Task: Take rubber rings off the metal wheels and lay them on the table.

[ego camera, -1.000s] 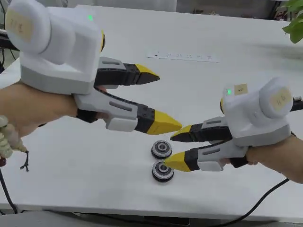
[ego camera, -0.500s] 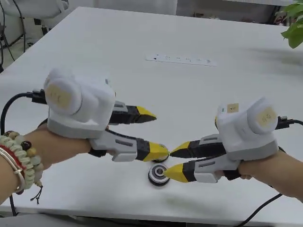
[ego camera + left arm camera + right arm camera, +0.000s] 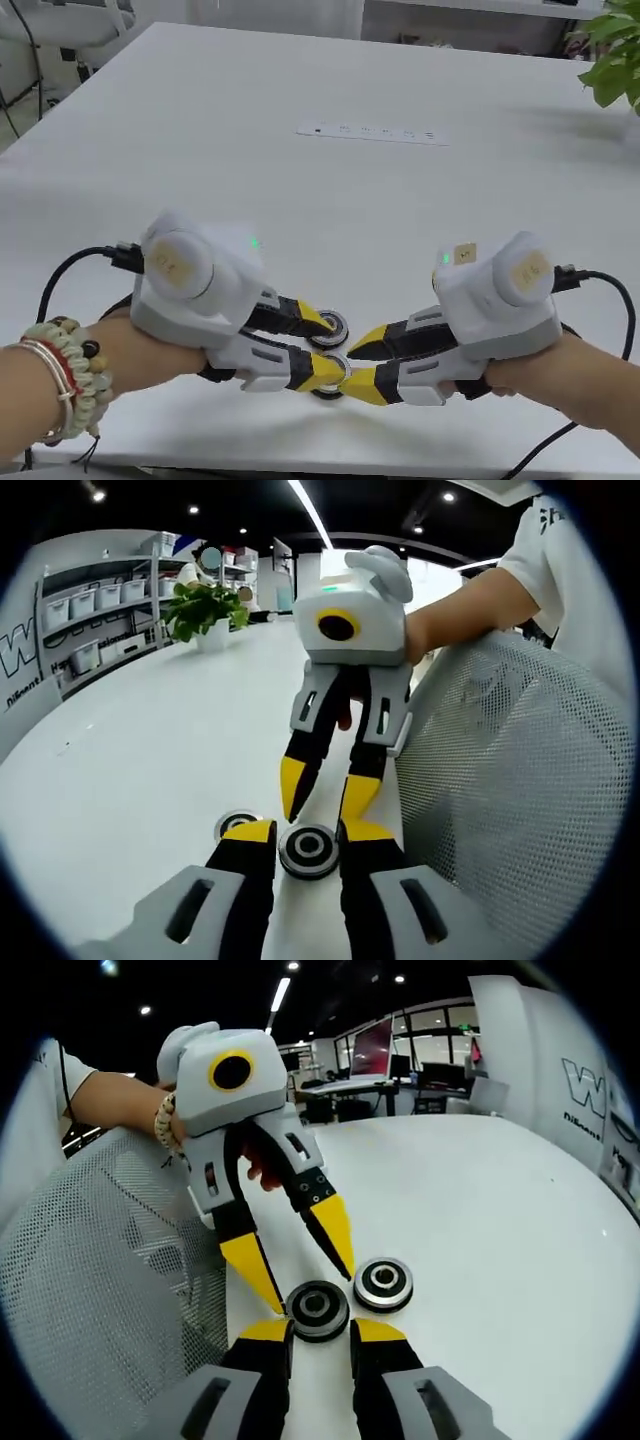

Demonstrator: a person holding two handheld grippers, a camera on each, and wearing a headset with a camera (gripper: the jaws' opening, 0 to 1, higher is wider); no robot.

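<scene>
The white table (image 3: 300, 150) takes up most of the head view. The work sits at its near edge, in the lower middle of the frame. A second ago the left gripper (image 3: 330, 347) hung high in the upper left, well clear of the wheels. Half a second ago it was coming down onto them. Now its yellow tips meet those of the right gripper (image 3: 352, 363) nose to nose over the near wheel (image 3: 308, 848). My judgement is that the approach is over and the first ring removal is about to start, with one gripper steadying the wheel while the other works at the ring.

In the left gripper view, the left gripper's jaws rise from the bottom edge, partly spread, with one tip on each side of the near wheel and right beside its rim. I cannot tell whether they are pressing on it. In the right gripper view, the right gripper's jaws stand about a wheel's width apart. The same wheel lies at the mouth of the gap, not yet pinched.

The far wheel (image 3: 383, 1284) rests just beside the near one, and one left jaw tip pokes down between the two. Both wheels lie flat on the table. The dark rubber ring (image 3: 318, 1334) is seated on the near wheel, and no ring lies loose on the table.
</scene>
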